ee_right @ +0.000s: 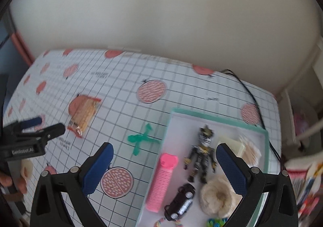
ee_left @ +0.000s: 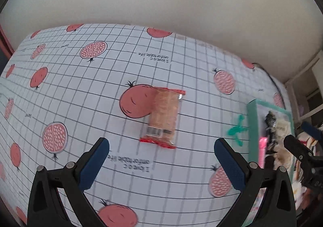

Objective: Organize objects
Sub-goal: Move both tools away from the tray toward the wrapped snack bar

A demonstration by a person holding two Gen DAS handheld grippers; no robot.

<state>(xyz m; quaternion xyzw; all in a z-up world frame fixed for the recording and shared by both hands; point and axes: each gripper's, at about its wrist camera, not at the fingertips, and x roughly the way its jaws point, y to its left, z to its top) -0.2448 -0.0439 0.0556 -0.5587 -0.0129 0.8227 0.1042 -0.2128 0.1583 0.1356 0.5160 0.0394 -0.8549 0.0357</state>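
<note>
Cracker packet (ee_left: pixel 162 118), clear wrap with red crimped ends, lies flat on the gridded pomegranate-print tablecloth (ee_left: pixel 80 90), partly over one printed fruit, well left of the tray. Left gripper (ee_left: pixel 161 163) hovers just short of it, jaws wide, nothing between the blue pads; path to the packet is unobstructed. Green plastic cross-shaped piece (ee_right: pixel 142 139) lies on the cloth between packet and tray, just beside the tray's left rim. Teal-rimmed white tray (ee_right: pixel 218 119) holds: pink ribbed cylinder (ee_right: pixel 161 180), dark robot figure (ee_right: pixel 202 155), black toy car (ee_right: pixel 180 202), cream fluffy ring (ee_right: pixel 218 198), a pale pad and a bundle of thin sticks at the far right corner (blurred). Right gripper (ee_right: pixel 164 168) hangs over the tray, jaws wide, empty. Black cable (ee_right: pixel 250 94) runs along the cloth behind the tray.
</note>
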